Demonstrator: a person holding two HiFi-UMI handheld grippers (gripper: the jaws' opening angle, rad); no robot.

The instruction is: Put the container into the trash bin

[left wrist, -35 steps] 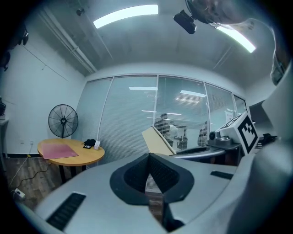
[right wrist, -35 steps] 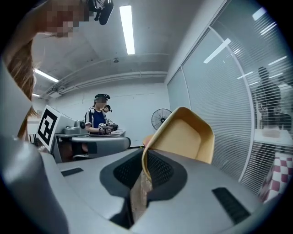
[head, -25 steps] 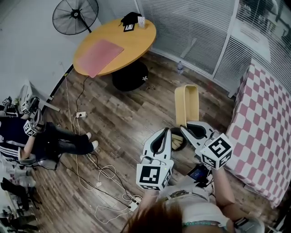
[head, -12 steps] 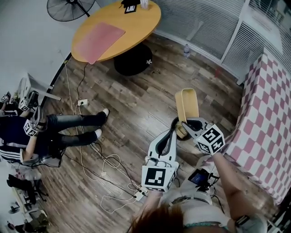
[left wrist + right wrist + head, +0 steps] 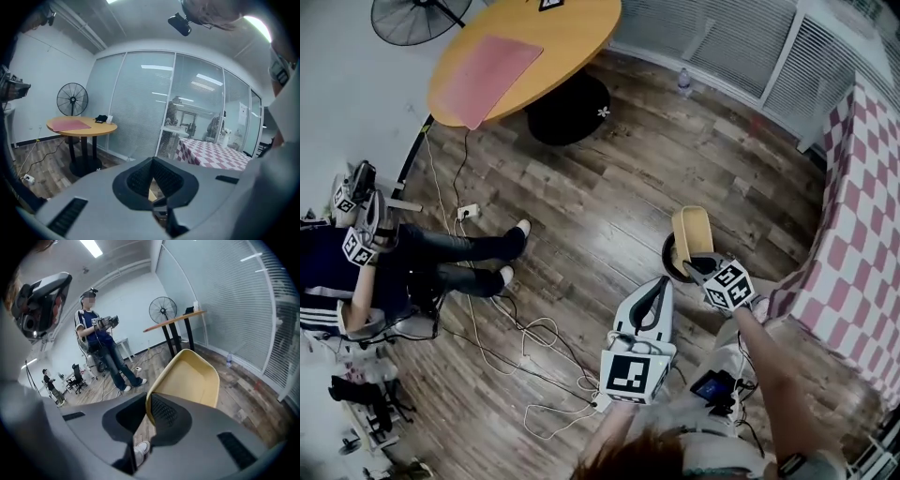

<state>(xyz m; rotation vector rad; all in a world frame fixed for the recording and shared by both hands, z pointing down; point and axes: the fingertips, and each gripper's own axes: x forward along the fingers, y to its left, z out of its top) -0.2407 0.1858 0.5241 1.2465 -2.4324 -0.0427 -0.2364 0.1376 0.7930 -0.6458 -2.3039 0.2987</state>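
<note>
At lower centre our left gripper (image 5: 657, 285) is clenched on nothing. Just to its right the trash bin (image 5: 669, 262), a dark round tub as far as we can tell, sits half hidden under the container (image 5: 692, 232), a smooth, yellow, shallow tray with rounded corners. Our right gripper (image 5: 699, 266) pinches only its thin rim, so the long tray could pivot, slip, or snag the bin's edge and tip it

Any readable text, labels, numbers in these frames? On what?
No legible text anywhere.
On the left gripper and right gripper: square marker patterns only, no letters.
Small screen at the person's waist: too small to read.
White item on the round table: too small to read.
</note>
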